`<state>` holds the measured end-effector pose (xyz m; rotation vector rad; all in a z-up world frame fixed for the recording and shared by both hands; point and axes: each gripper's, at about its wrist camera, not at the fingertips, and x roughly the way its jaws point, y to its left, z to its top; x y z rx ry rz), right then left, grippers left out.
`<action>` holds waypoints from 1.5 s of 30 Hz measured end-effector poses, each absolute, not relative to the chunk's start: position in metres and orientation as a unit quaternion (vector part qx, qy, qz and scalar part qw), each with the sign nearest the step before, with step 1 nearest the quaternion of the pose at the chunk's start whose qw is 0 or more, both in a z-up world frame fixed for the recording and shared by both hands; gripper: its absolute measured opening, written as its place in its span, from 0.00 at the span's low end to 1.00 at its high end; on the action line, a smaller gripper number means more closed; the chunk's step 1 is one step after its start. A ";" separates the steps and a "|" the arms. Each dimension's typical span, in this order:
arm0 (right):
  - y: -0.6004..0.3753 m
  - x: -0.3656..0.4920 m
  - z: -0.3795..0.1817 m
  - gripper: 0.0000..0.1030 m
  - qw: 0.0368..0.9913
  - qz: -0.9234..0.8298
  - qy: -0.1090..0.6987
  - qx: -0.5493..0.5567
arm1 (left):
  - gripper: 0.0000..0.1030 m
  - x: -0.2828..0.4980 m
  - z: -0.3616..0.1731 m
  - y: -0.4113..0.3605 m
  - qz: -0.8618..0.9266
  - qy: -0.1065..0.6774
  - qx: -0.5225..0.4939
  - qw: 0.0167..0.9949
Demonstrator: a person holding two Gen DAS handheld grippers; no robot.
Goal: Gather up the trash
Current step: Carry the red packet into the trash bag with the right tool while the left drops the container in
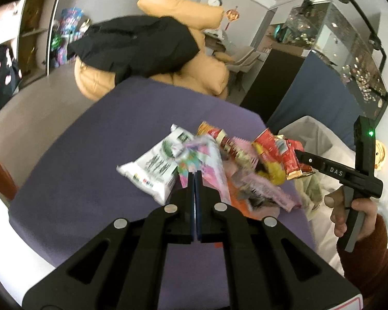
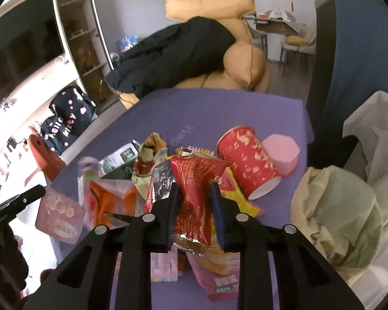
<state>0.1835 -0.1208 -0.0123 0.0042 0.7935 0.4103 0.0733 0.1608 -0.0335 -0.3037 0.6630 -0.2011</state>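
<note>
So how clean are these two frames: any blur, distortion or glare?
Left wrist view: the wrappers held at the left tongs are smeared by motion blur, and the fisheye bends the purple mat. Right wrist view: sharper, the red wrapper between the right tongs shows legible print; room edges curve, with dark corners.

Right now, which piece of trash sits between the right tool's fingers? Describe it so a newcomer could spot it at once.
On the purple mat, find the heap of wrappers at its near end. At the front of the heap, inside the right tool, is a crumpled red foil wrapper with white print and a silver edge. The red paper cup lying on its side to the right is rigid, not crumpled.
</note>
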 end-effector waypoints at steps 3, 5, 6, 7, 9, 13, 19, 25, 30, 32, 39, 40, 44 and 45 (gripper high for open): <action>-0.126 0.177 -0.003 0.24 0.907 0.195 0.372 -0.004 | 0.01 0.074 -0.017 0.154 -0.102 0.308 -0.136 0.936; -0.131 0.172 0.004 0.24 0.913 0.188 0.361 -0.011 | 0.01 0.075 -0.009 0.150 -0.103 0.301 -0.130 0.939; -0.135 0.170 0.006 0.24 0.915 0.187 0.358 -0.012 | 0.01 0.075 -0.004 0.147 -0.105 0.296 -0.125 0.941; -0.139 0.168 0.009 0.24 0.917 0.184 0.353 -0.011 | 0.01 0.075 0.000 0.144 -0.106 0.292 -0.120 0.943; -0.146 0.166 0.014 0.24 0.920 0.180 0.349 -0.009 | 0.01 0.078 0.008 0.139 -0.109 0.286 -0.113 0.945; -0.159 0.162 0.019 0.24 0.926 0.167 0.338 -0.023 | 0.01 0.086 0.022 0.123 -0.119 0.276 -0.100 0.948; -0.192 0.166 0.022 0.24 0.932 0.141 0.333 -0.005 | 0.01 0.117 0.045 0.091 -0.157 0.262 -0.112 0.945; -0.240 0.168 0.027 0.24 0.941 0.093 0.324 0.003 | 0.01 0.149 0.060 0.034 -0.198 0.251 -0.104 0.942; -0.281 0.174 0.034 0.24 0.946 0.046 0.320 -0.002 | 0.01 0.182 0.060 -0.022 -0.237 0.252 -0.107 0.932; -0.295 0.175 0.037 0.24 0.948 0.036 0.315 -0.002 | 0.01 0.196 0.055 -0.044 -0.251 0.266 -0.109 0.924; -0.336 0.173 0.039 0.24 0.953 0.009 0.303 -0.006 | 0.01 0.232 0.035 -0.121 -0.288 0.299 -0.077 0.907; -0.341 0.175 0.036 0.24 0.952 0.003 0.305 -0.006 | 0.01 0.238 0.029 -0.132 -0.293 0.308 -0.077 0.902; -0.360 0.186 0.020 0.24 0.948 -0.010 0.318 0.008 | 0.01 0.261 -0.004 -0.163 -0.303 0.352 -0.083 0.882; -0.365 0.188 0.015 0.24 0.946 -0.011 0.322 0.015 | 0.01 0.266 -0.014 -0.170 -0.305 0.362 -0.082 0.877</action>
